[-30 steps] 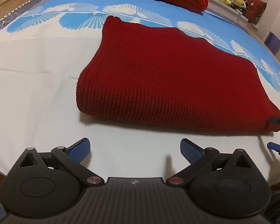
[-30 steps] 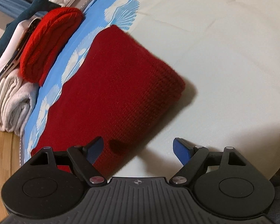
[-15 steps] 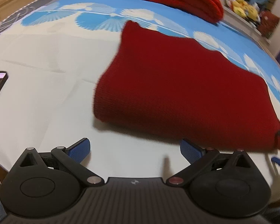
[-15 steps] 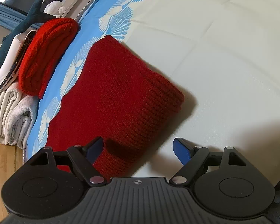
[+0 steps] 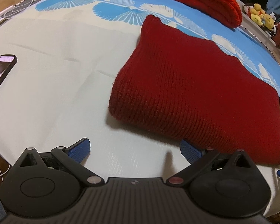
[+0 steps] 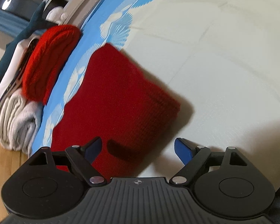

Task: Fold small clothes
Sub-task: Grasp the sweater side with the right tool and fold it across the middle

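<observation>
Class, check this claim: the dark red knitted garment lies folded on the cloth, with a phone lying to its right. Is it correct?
Not quite. In the left wrist view the phone lies to the left of the dark red knitted garment, at the picture's edge. The garment does lie folded on the cloth.

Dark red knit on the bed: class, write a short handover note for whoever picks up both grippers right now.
Left gripper: jaws open, empty, above the sheet beside the knit's near edge.
Right gripper: jaws opening, clamping nothing, over the knit's corner.
Dark red knit: folded into a flat rectangle, lying partly on the blue pattern.
Done: the fold looks finished.
Left: probably move it to the stack with the bright red knit and grey blanket.
</observation>
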